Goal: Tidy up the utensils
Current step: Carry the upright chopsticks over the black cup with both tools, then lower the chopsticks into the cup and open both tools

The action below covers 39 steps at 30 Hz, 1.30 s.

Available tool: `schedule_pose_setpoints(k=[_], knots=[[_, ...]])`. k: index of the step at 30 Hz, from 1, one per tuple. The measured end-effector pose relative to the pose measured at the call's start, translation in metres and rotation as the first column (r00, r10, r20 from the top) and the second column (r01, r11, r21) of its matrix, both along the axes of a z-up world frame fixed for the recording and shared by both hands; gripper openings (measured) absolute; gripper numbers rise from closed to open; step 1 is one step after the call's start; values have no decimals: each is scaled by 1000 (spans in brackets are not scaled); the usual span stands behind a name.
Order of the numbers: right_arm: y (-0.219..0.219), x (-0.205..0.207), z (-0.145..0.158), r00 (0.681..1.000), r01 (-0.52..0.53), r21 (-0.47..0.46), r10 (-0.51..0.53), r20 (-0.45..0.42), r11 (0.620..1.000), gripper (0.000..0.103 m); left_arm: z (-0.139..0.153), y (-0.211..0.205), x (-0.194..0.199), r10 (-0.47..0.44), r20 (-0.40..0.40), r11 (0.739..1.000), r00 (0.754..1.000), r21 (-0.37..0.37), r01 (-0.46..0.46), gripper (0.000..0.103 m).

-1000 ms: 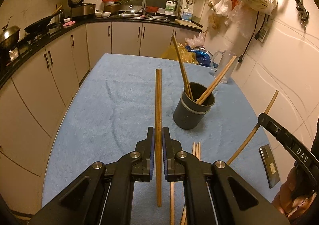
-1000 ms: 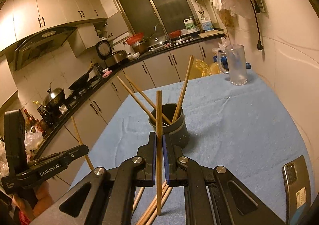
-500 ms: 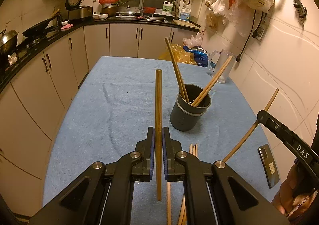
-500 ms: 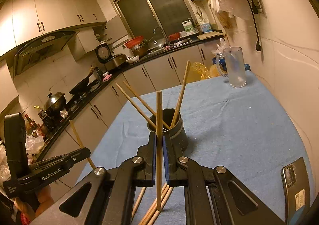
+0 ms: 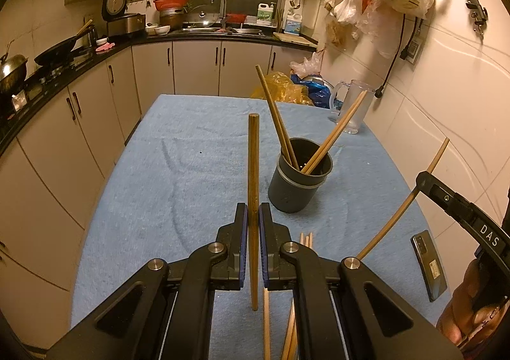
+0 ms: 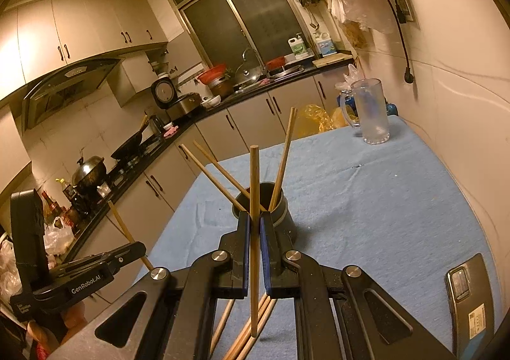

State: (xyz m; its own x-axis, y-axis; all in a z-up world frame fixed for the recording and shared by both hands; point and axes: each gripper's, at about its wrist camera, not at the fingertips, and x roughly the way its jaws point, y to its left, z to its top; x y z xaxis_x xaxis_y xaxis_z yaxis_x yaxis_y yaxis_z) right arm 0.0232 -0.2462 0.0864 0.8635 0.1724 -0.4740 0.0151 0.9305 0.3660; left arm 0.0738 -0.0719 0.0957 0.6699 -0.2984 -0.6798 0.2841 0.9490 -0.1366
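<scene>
Here, two wrist views look across a worktop [image 5: 165, 175] covered in blue cloth, in a kitchen under warm light.

In the left wrist view, the left hand-held gripper [image 5: 253, 219] is closed on one chopstick [image 5: 253, 168], held upright between its pads. Just beyond and to the right stands a dark cup [image 5: 295, 191] with three chopsticks leaning in it, two to the left and one to the right. More loose chopsticks [image 5: 305, 238] lie flat on the cloth below the gripper. This view alone shows the right hand-held gripper [image 5: 427, 183] from outside, at the right edge, clamping a pale chopstick [image 5: 398, 216] that looks bowed by the lens, and part of the hand [image 5: 462, 305] beneath it. A phone [image 5: 428, 264] lies near the right edge of the cloth, and a glass mug [image 5: 352, 108] stands at the far corner.

In the right wrist view, the right gripper [image 6: 254, 226] is shut on its chopstick [image 6: 254, 200], also upright, with the cup [image 6: 283, 216] directly behind its fingertips. Here the cup's chopsticks fan differently: two lean left, one right. The loose chopsticks [image 6: 255, 325] show beneath the jaws. Only this view shows the left gripper [image 6: 137, 250] from outside, at lower left, off the worktop's edge, with its chopstick [image 6: 122, 226] slanting up. The phone [image 6: 468, 299] and mug [image 6: 371, 114] appear again.
</scene>
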Motion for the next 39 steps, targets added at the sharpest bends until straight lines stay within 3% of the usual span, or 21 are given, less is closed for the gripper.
schedule_pose_setpoints(k=[24, 31, 39], knots=[[-4, 3, 15, 1000, 11, 0, -11, 25, 1000, 7, 12, -6, 3, -17, 19, 1000, 1000, 11, 17, 7], [-9, 8, 26, 999, 17, 16, -18, 40, 1000, 7, 28, -7, 9, -25, 38, 1000, 999, 2, 25, 7], [-21, 24, 60, 994, 41, 33, -44, 99, 999, 7, 65, -18, 24, -48, 89, 999, 995, -16, 50, 7]])
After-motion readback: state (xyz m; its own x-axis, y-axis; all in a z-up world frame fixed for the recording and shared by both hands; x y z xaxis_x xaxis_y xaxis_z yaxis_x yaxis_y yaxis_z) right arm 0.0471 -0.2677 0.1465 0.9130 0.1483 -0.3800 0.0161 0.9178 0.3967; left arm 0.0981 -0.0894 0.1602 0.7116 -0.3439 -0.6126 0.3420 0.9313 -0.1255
